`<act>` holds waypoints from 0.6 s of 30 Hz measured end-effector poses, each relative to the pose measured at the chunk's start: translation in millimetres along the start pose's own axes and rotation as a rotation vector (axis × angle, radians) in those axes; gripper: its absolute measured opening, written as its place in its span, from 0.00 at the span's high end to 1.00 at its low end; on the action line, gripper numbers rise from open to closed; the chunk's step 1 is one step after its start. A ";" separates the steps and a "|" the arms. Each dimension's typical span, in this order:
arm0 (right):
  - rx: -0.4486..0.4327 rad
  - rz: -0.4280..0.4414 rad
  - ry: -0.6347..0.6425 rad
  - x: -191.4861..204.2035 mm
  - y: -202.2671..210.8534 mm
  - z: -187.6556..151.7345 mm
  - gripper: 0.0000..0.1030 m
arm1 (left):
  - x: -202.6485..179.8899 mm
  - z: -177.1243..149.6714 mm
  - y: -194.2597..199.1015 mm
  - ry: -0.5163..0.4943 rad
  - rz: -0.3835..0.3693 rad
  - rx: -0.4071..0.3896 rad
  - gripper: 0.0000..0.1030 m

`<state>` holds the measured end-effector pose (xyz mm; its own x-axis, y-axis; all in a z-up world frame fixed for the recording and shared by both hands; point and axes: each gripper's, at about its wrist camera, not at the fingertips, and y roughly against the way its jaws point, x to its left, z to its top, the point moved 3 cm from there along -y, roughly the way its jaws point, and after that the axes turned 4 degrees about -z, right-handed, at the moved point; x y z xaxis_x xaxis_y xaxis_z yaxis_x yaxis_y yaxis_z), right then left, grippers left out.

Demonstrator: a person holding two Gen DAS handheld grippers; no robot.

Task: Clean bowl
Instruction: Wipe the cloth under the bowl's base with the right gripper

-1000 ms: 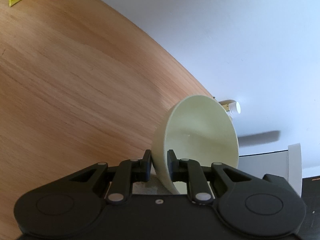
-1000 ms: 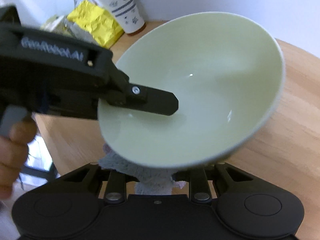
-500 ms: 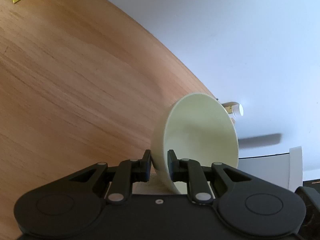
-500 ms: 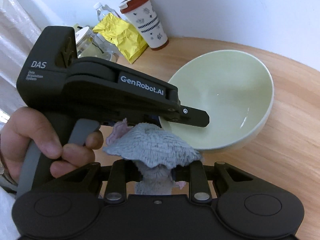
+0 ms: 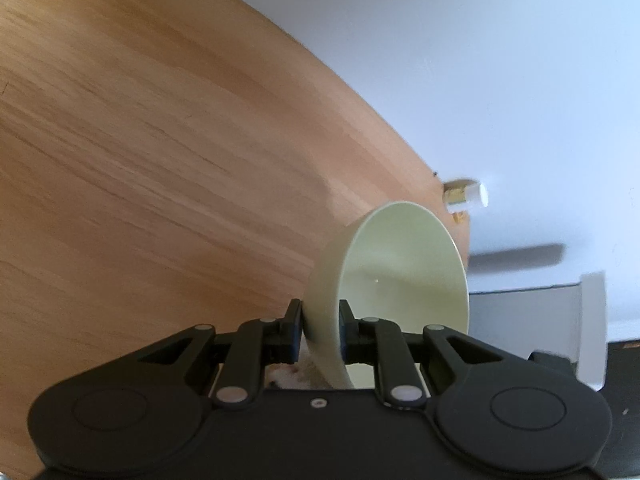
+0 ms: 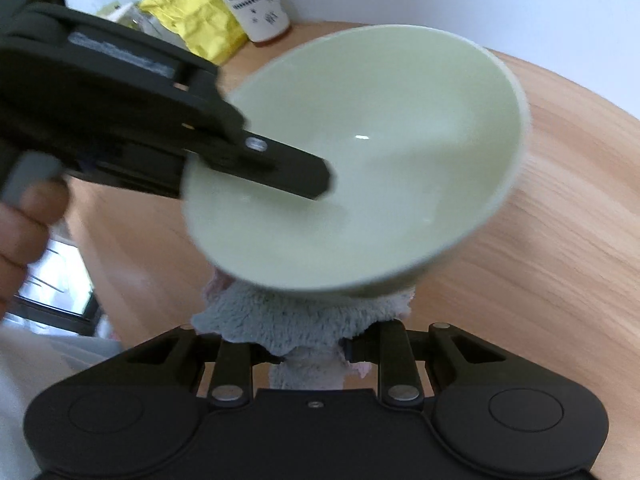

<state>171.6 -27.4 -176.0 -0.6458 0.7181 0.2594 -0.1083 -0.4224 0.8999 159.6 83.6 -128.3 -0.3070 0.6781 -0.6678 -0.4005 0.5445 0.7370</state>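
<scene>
The left gripper pinched the wall of the pale green bowl, held tilted above the wooden table. The right gripper clamped a grey cloth, apparently touching the bowl's underside.

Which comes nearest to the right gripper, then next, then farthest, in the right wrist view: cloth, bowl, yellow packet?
1. Cloth: held between the right gripper fingers.
2. Bowl: just above the cloth, tilted.
3. Yellow packet: far back, upper left, beside the cup.
</scene>
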 end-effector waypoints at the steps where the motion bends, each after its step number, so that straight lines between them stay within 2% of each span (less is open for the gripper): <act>1: 0.002 -0.012 0.004 -1.9 -2.0 -0.5 0.73 | 0.7 -0.2 -0.7 0.002 0.004 0.003 0.85; 9: -0.028 -0.034 0.065 6.1 12.9 0.5 0.73 | 5.7 0.3 -6.1 0.019 0.003 0.001 0.85; 18: -0.034 -0.036 0.052 -1.1 38.3 -23.0 0.73 | 15.7 0.0 -15.2 0.039 0.037 0.014 0.85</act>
<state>150.8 -57.0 -149.8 -0.6795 0.7037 0.2074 -0.1575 -0.4160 0.8956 160.8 86.0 -149.9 -0.3552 0.6783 -0.6432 -0.3760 0.5263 0.7626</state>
